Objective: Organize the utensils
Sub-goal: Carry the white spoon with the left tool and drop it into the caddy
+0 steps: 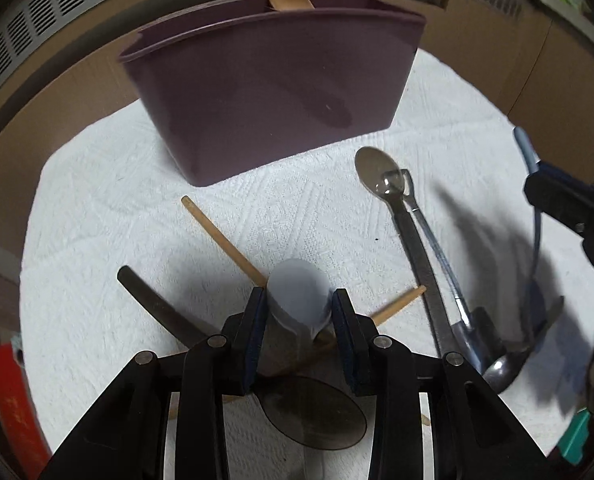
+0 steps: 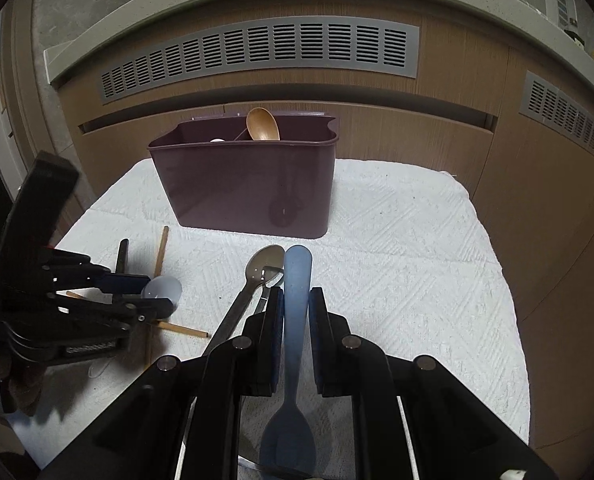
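White textured cloth carried purple bin, metal spoons, wooden chopsticks, dark spatula.

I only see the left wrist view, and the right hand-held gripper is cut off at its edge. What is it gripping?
Observer: The right hand-held gripper is shut on a blue spoon, gripped by the handle, with the bowl back toward the camera.
Operator: My view looks at the bin's front wall. Is it divided inside?
Observer: Yes. The purple bin has a divider, and the wooden spoon stands just right of it.
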